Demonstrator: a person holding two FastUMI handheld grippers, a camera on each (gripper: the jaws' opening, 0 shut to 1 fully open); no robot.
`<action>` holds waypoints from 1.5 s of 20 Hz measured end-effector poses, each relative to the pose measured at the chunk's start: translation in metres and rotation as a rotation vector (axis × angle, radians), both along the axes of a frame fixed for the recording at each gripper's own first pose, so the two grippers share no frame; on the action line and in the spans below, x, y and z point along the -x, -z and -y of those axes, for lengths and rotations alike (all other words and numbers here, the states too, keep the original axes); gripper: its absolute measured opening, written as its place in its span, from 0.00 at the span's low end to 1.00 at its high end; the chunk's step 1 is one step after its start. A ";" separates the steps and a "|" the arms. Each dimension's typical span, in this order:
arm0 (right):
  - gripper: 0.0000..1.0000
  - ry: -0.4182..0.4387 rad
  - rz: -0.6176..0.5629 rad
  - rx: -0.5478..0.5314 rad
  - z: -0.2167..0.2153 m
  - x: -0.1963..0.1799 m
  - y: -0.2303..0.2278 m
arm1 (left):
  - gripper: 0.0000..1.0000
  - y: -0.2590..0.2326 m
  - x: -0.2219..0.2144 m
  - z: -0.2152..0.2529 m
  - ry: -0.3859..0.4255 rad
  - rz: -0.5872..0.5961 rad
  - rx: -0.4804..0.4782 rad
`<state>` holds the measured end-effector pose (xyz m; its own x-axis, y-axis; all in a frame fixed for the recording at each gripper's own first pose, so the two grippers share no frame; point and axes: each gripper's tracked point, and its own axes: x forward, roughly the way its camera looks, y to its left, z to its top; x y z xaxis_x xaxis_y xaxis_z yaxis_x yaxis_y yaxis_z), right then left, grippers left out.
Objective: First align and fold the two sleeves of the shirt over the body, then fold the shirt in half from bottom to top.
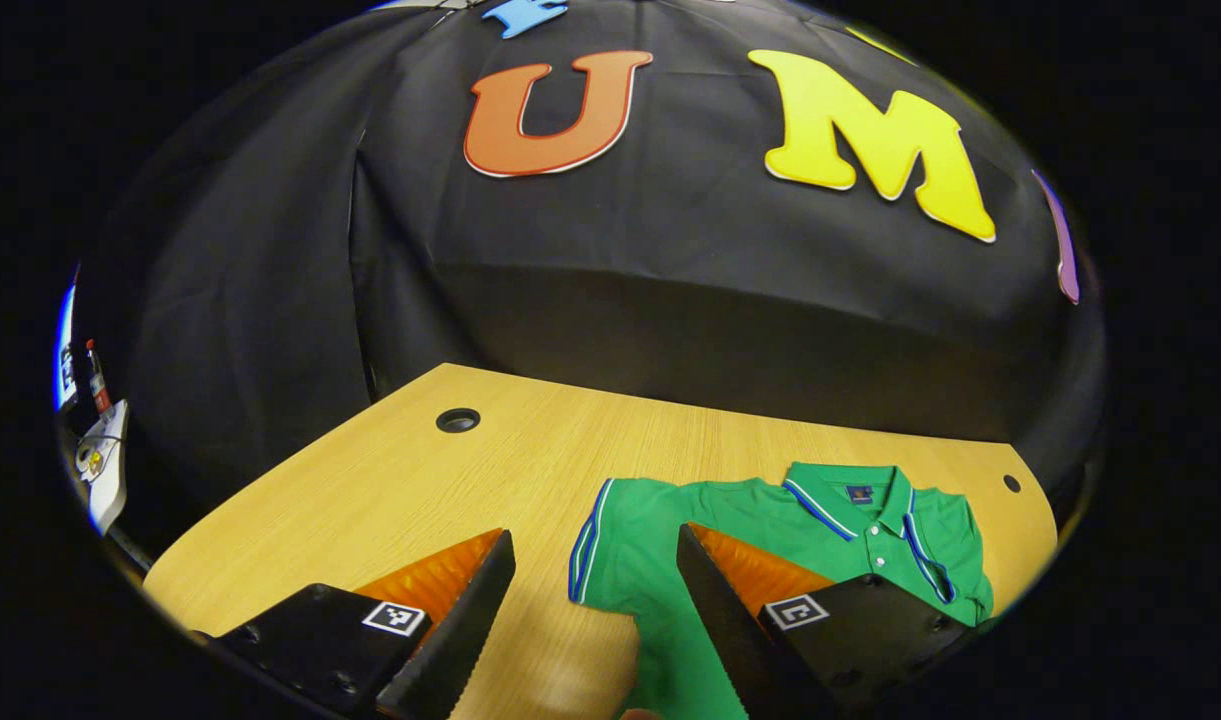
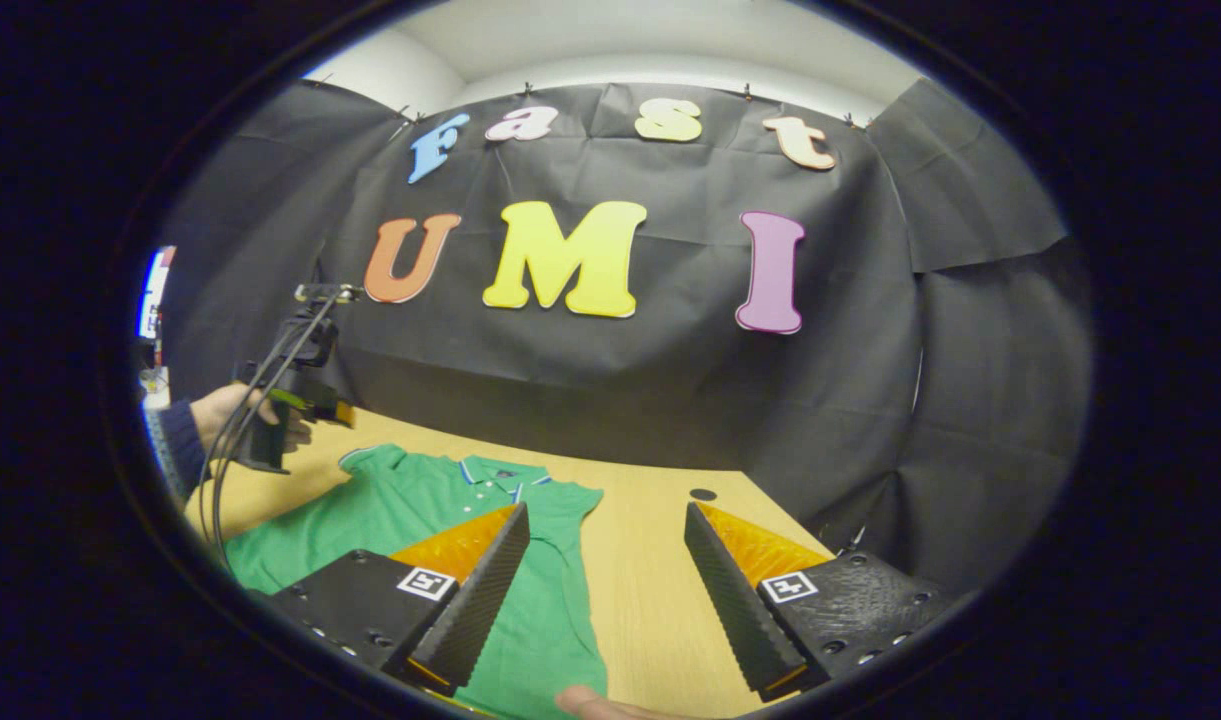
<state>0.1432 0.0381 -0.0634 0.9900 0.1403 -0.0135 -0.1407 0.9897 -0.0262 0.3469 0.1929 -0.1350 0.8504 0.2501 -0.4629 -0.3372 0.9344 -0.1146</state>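
While both sleeves lie unfolded on the shirt, each hand-held gripper, left and right, is held apart (nothing grasped); a sleeve must be pinched next.

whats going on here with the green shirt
A person holds a two-finger gripper in each hand over a wooden table where a green polo shirt lies flat, collar toward the booth wall. The sleeves are spread out to the sides, not yet folded over the body. The left gripper hovers open above the shirt's sleeve, and the right gripper hovers open near the other sleeve. Neither is gripping fabric, so the folding looks about to begin.
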 end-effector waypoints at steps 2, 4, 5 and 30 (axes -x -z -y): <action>0.97 -0.026 0.017 -0.021 0.006 0.004 -0.002 | 1.00 0.028 -0.013 0.000 0.008 -0.076 0.063; 0.97 -0.037 0.036 -0.063 0.015 0.004 -0.003 | 1.00 0.058 -0.016 -0.013 -0.034 -0.176 0.098; 0.97 -0.046 0.041 -0.092 0.019 0.004 -0.004 | 1.00 0.063 -0.018 -0.015 -0.045 -0.187 0.150; 0.96 -0.046 -0.033 -0.189 0.038 -0.032 0.038 | 0.08 0.043 -0.057 0.081 0.182 -0.238 -0.019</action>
